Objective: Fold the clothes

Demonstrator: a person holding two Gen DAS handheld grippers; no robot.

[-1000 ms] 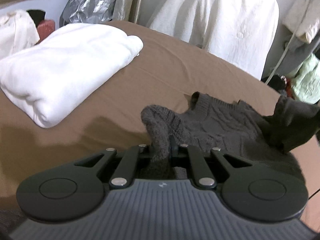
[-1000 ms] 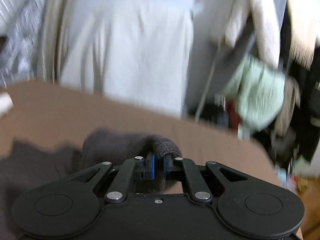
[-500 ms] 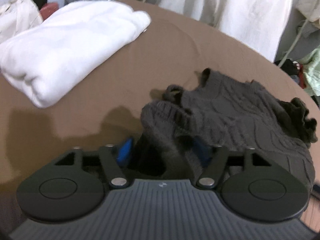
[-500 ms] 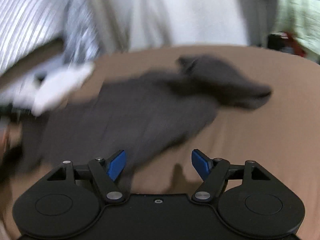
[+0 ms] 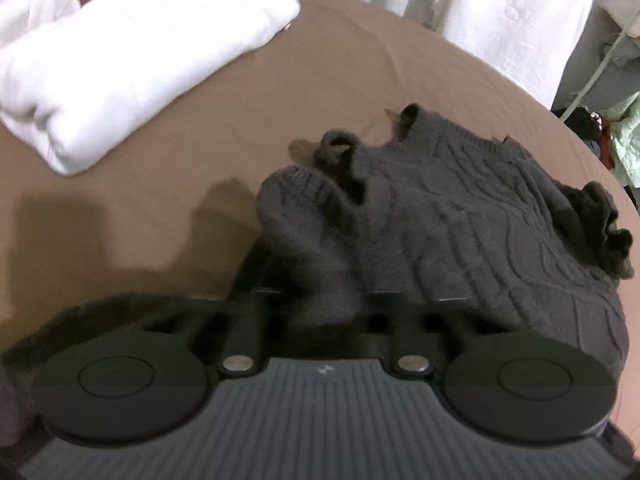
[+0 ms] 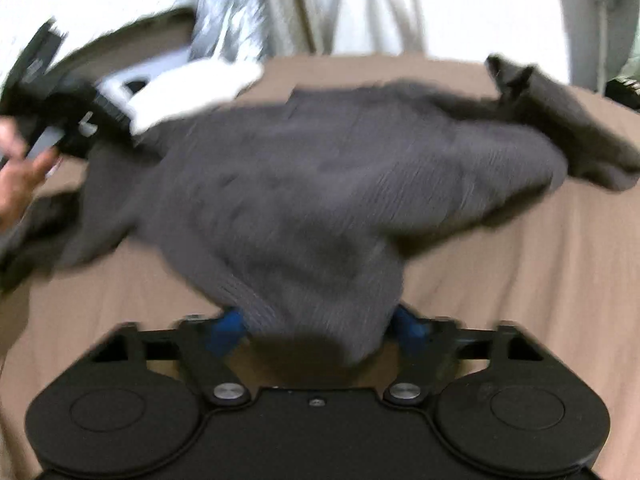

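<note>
A dark grey cable-knit sweater (image 5: 460, 208) lies crumpled on the brown sheet (image 5: 120, 208). My left gripper (image 5: 324, 304) is shut on a thick fold at the sweater's near left edge; its fingertips are buried in the knit. In the right wrist view the sweater (image 6: 320, 168) spreads across the middle, blurred. My right gripper (image 6: 316, 332) has the sweater's near hem between its blue pads (image 6: 224, 330), and its jaws are closing on it. The left gripper (image 6: 108, 136) and a hand (image 6: 16, 180) show at the far left there.
A folded white garment (image 5: 132, 60) lies on the sheet at the back left, also the white garment (image 6: 192, 88) in the right wrist view. A white garment (image 5: 500, 12) hangs behind the bed. More clothes (image 5: 628, 140) hang at the right.
My left gripper opened and shut again on the sweater's fold. My right gripper let go of the sleeve, swung down to the sweater's near hem, and its jaws have narrowed around it.
</note>
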